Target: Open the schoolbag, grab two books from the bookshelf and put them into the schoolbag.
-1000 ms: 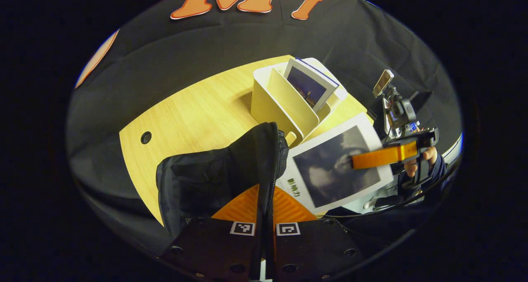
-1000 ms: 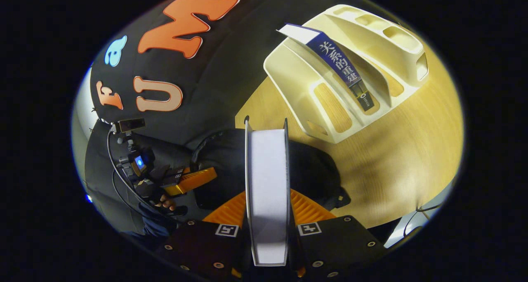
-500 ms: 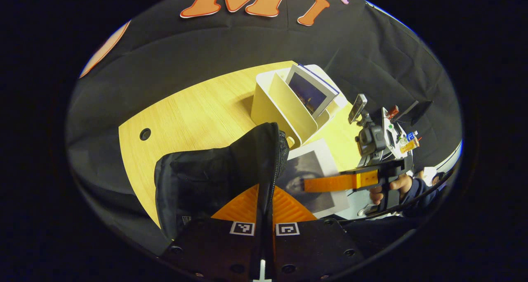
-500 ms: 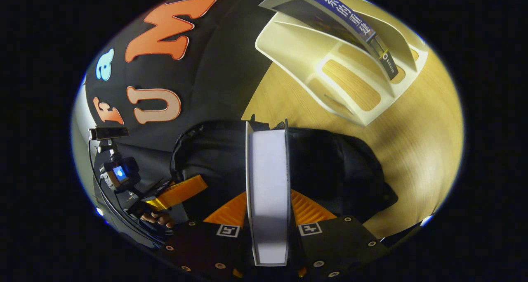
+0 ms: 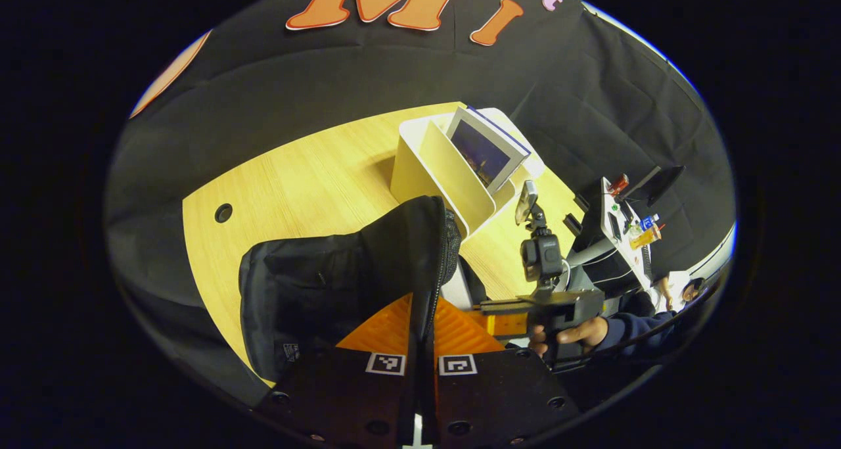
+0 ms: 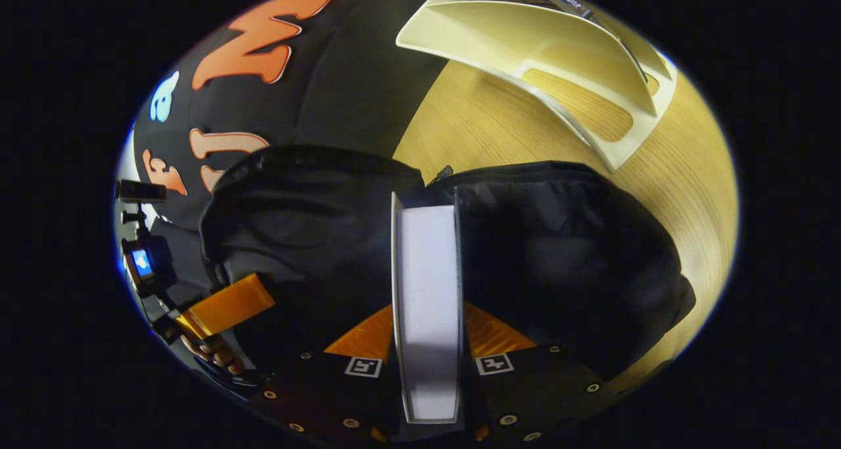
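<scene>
- One book [image 6: 427, 311], pinched between the right gripper [image 6: 427, 344] fingers, has dropped from beside the schoolbag [image 6: 558, 252] into its mouth; insertion looks nearly done.
- Left gripper [image 5: 420, 344] stays clamped on the schoolbag's zipper edge.
- Second book [image 5: 483, 150] waits in the bookshelf [image 5: 427, 166] at one o'clock.

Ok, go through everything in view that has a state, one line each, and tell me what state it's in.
Schoolbag: open, its edge pinched.
Left hand-held gripper: shut on the schoolbag edge.
Right hand-held gripper: shut on a book.
Held book: upright, at the bag's opening.
Second book: leaning in the bookshelf.
Bookshelf: standing on the table.
</scene>
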### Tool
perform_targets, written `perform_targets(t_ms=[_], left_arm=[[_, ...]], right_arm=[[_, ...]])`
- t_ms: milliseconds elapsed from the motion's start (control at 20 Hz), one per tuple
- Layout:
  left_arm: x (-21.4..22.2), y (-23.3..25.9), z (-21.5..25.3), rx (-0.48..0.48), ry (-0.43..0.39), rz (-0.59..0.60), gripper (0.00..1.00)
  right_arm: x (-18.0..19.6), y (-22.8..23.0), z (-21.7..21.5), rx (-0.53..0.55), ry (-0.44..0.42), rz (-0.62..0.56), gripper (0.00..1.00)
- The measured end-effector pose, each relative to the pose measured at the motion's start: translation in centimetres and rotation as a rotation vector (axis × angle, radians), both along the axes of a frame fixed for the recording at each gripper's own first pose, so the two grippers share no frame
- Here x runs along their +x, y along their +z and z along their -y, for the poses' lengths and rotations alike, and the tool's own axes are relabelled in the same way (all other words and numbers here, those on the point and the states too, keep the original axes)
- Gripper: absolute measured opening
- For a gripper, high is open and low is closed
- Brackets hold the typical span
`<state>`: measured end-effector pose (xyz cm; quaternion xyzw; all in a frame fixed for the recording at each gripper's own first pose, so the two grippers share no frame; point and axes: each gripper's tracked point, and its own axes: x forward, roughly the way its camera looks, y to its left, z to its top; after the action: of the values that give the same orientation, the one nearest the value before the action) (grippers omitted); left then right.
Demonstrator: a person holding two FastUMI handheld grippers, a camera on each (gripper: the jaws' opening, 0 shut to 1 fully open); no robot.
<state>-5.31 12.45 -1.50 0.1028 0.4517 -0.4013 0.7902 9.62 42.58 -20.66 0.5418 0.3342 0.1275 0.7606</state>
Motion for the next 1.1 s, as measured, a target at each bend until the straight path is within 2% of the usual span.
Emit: perform_targets(t_ms=[200, 350, 400, 500, 600, 700, 1100], left_arm=[[0.0, 0.2, 0.0, -0.004, 0.012, 0.005, 0.05], [0.5, 0.0, -0.5, 0.000, 0.045, 0.015, 0.05], [0.5, -0.2, -0.7, 0.011, 0.053, 0.022, 0.05], [0.7, -0.7, -1.1, 0.044, 0.073, 0.056, 0.05], [0.6, -0.9, -1.1, 0.063, 0.092, 0.080, 0.05], [0.0, -1.2, -0.5, 0.063, 0.107, 0.079, 0.05], [-0.8, -2.3, 0.1, 0.102, 0.186, 0.094, 0.05]], right_arm=[[1.0, 0.0, -0.3, 0.021, -0.015, -0.025, 0.38], [0.0, -0.3, -0.6, -0.048, 0.046, -0.053, 0.44], [-0.6, -0.6, -0.4, -0.087, 0.078, -0.069, 0.59], [-1.3, -1.6, 0.8, -0.194, 0.103, -0.093, 0.84], [-2.4, -2.9, 2.0, -0.316, 0.160, -0.100, 0.96], [-3.1, -3.0, 3.3, -0.414, 0.204, -0.098, 0.98], [-4.7, -0.6, 10.7, -0.617, 0.294, -0.088, 0.98]])
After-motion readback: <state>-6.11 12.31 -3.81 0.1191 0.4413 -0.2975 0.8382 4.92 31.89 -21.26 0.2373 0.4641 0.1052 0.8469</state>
